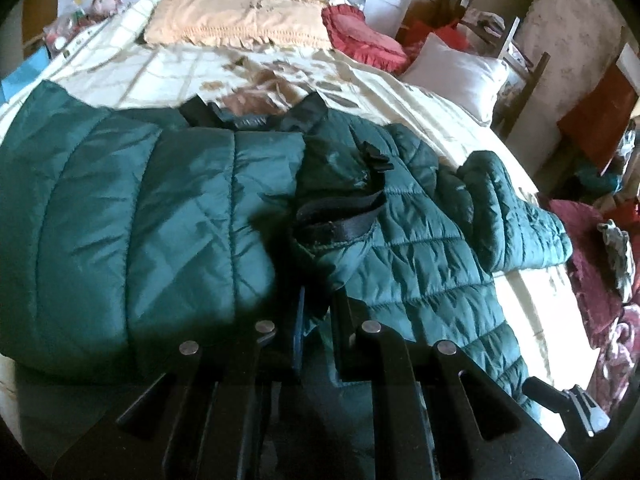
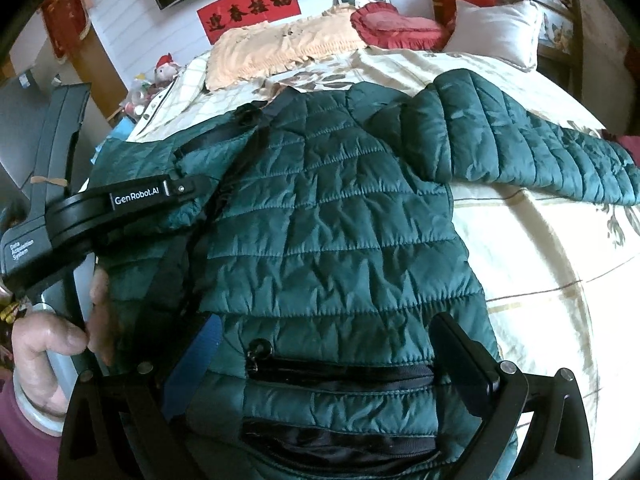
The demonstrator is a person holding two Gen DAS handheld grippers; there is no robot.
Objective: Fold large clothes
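A dark green quilted jacket (image 1: 180,220) (image 2: 340,220) lies spread on the bed. One sleeve (image 2: 540,152) stretches out to the right. The other side is folded over the chest, its black-edged cuff (image 1: 340,220) on top. My left gripper (image 1: 318,320) is shut on a fold of green fabric just below that cuff. In the right wrist view its black housing (image 2: 132,198) sits at the jacket's left edge, held by a hand (image 2: 44,344). My right gripper (image 2: 332,360) stands wide open over the hem, a fingertip (image 2: 468,360) on each side of a zipped pocket (image 2: 340,372).
The bed has a cream patterned sheet (image 1: 140,76). A peach pillow (image 1: 240,20), a red cushion (image 1: 360,36) and a white pillow (image 1: 456,76) lie at its head. Red fabrics and clutter (image 1: 600,280) crowd the floor to the right.
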